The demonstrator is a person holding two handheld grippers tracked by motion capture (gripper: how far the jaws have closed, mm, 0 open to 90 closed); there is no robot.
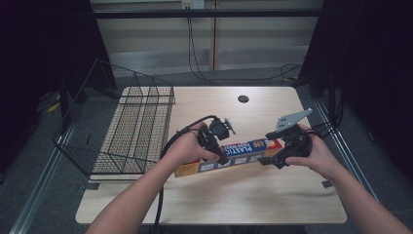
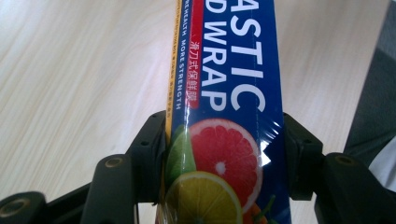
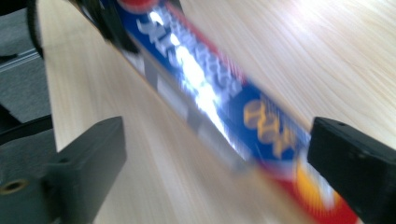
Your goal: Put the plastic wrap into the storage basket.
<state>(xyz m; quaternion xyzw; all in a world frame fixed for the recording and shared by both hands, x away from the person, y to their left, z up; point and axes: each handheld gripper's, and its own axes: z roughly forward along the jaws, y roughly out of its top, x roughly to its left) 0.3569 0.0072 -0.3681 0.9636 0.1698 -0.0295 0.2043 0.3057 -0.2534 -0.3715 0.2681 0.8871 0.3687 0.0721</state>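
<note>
— Progress first, please: where is the plastic wrap box [image 1: 229, 156] now?

— I see it lying on the worktop [image 1: 272, 204], a bit in front of the middle and slightly diagonal, its left end toward me. My left gripper [image 1: 220, 155] has its fingers [image 2: 149, 149] clenched on both long sides of the box near the fruit picture, so that grasp is done, I judge. My right gripper [image 1: 272, 160] is released: its fingers [image 3: 88, 158] stand wide apart with the box end between them, and they do not press it.

— So what is left?

— I think the box must still go somewhere, perhaps into the wire basket [image 1: 122, 131], but that is only my guess. The box is not yet clearly lifted; I cannot tell if it rests fully on the wood.

— How is the room for moving?

— The basket stands at the left edge of the worktop and partly hangs over it, its open side facing up. Between box and basket the wood is free. The near and right edges are well apart from the box. A small dark hole [image 1: 243, 99] is at the far side, out of the way.
</note>
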